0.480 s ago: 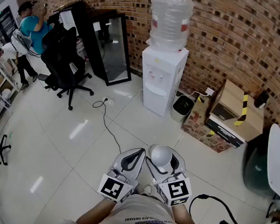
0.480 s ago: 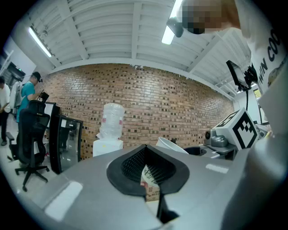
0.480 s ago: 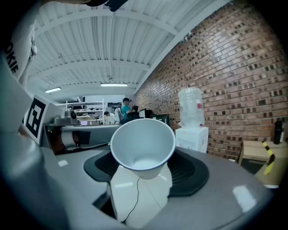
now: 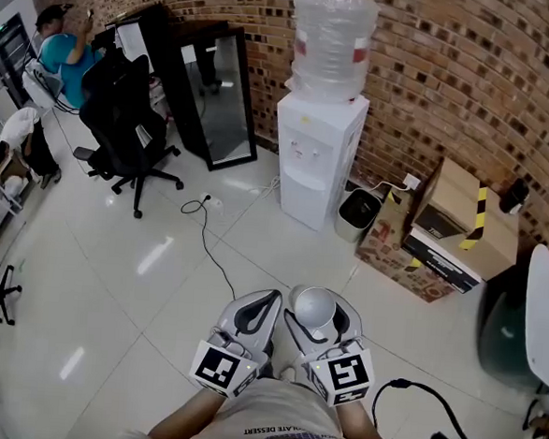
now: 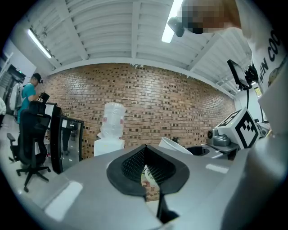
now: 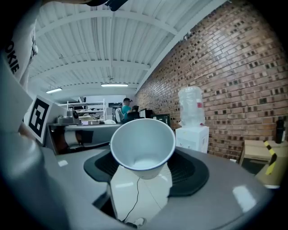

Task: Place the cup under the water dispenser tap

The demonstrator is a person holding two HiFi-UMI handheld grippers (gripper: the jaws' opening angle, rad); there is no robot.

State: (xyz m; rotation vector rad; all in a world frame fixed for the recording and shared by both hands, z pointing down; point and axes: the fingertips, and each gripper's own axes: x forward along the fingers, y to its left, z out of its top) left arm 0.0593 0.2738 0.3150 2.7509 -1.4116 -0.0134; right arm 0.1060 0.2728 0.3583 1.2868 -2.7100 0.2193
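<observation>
A white paper cup point(image 4: 314, 308) sits mouth-up and tilted toward me between the jaws of my right gripper point(image 4: 317, 314), which is shut on the cup's sides. In the right gripper view the cup point(image 6: 143, 143) fills the middle, between the black pads point(image 6: 189, 173). My left gripper point(image 4: 267, 303) is held beside it at the left, jaws shut with nothing between them. The white water dispenser point(image 4: 316, 156), with its clear bottle point(image 4: 334, 40), stands against the brick wall several steps ahead. It shows small in both gripper views as the dispenser point(image 5: 110, 134) and dispenser point(image 6: 192, 130).
A small black bin point(image 4: 357, 213) and cardboard boxes point(image 4: 447, 226) stand right of the dispenser. A black cabinet with a glass door point(image 4: 218, 93) and an office chair point(image 4: 122, 119) are at its left. A cable point(image 4: 212, 247) runs across the white tile floor. People point(image 4: 56, 53) stand at far left.
Both grippers and the cup hold the same place. A person at the far left has shifted toward the frame's edge.
</observation>
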